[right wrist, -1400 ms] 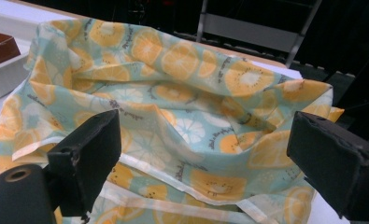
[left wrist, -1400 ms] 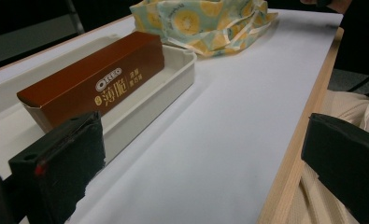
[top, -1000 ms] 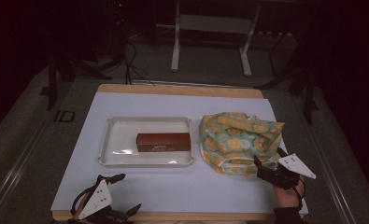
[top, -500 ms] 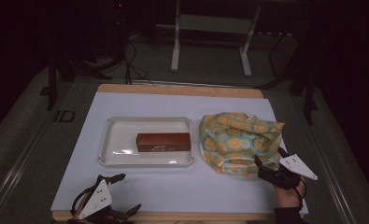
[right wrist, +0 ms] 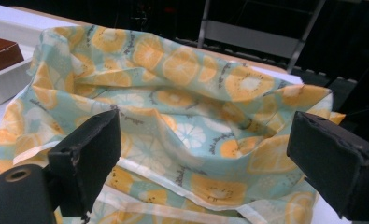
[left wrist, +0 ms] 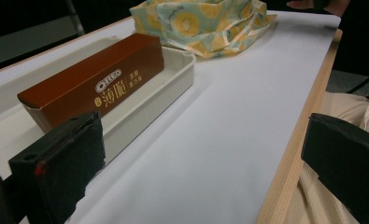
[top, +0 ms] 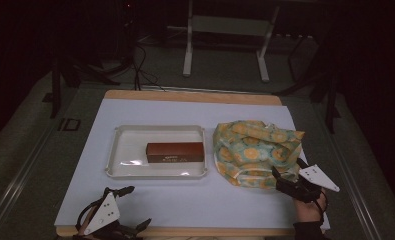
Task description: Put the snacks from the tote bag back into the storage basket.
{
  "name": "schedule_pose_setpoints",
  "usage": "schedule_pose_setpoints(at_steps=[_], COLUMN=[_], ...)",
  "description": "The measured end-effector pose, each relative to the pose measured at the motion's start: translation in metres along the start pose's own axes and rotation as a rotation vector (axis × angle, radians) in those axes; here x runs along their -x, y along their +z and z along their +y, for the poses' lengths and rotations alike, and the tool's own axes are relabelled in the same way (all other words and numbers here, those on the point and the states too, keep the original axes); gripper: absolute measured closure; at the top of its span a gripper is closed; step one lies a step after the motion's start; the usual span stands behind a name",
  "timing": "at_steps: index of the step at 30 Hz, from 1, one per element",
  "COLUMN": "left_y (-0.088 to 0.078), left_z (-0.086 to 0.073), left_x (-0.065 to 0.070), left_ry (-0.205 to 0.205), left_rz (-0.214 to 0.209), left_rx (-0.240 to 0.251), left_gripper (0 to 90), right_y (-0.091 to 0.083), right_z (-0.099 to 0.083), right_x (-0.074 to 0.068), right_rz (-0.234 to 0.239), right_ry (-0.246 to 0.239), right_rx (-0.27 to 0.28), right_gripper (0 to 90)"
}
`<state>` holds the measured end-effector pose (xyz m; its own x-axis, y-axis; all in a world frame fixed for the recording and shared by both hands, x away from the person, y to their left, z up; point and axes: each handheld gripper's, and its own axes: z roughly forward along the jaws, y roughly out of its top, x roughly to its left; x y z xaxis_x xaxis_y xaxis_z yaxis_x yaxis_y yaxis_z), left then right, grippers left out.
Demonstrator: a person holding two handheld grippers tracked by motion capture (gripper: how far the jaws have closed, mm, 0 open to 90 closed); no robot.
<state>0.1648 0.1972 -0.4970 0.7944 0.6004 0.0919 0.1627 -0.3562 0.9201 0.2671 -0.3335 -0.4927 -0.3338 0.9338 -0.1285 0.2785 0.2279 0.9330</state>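
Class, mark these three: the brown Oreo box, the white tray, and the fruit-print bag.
brown Oreo box (top: 175, 152), high view, middle of its top face.
white tray (top: 126, 150), high view, bare floor left of the box.
fruit-print bag (top: 252, 147), high view, middle of the fabric.

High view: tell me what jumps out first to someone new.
The citrus-print bag lies crumpled at the table's right, with the right gripper open at its near edge. Left of it, a brown Oreo box lies in a white tray. The left gripper is open at the near left edge.

Bare tabletop (top: 195, 197) runs along the lower frame; tray (top: 116, 165) and bag (top: 252, 150) block the middle.
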Motion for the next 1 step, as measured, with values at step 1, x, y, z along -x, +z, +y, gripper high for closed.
schedule_pose_setpoints(at_steps=[1], left_y=[0.0002], left_z=[0.0], left_x=[-0.0001], left_ry=[0.0], left_rz=[-0.001], left_rx=[-0.001], left_gripper=[0.0], right_y=[-0.0003], right_z=[0.0003], right_x=[0.0], right_rz=[-0.002], right_ry=[-0.005], right_rx=[0.005], right_gripper=[10.2])
